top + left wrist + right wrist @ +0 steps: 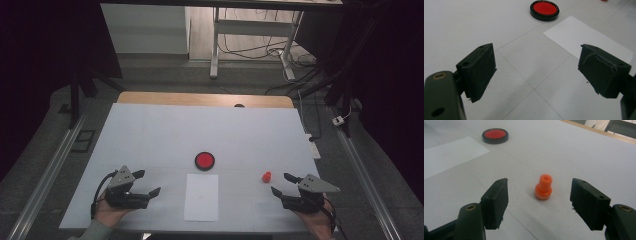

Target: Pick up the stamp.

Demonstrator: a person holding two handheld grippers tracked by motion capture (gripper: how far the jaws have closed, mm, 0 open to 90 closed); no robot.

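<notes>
A small orange stamp-like knob [267, 176] stands upright on the white table [150, 135], just ahead of my right gripper [282, 184]; in the right gripper view the knob [543, 187] sits a little beyond the open jaws [539, 197], untouched. A round red pad in a black rim [204, 160] lies at the table's middle, with a white sheet of paper [201, 197] right in front of it. My left gripper [146, 182] rests at the near left, open and empty, aimed toward the paper [586, 37] and red pad [544, 10].
The table's wooden far edge [205, 99] borders a floor with cables and desk legs [215, 60]. Metal rails [50, 170] run along both sides. A power strip [314, 149] lies off the right edge.
</notes>
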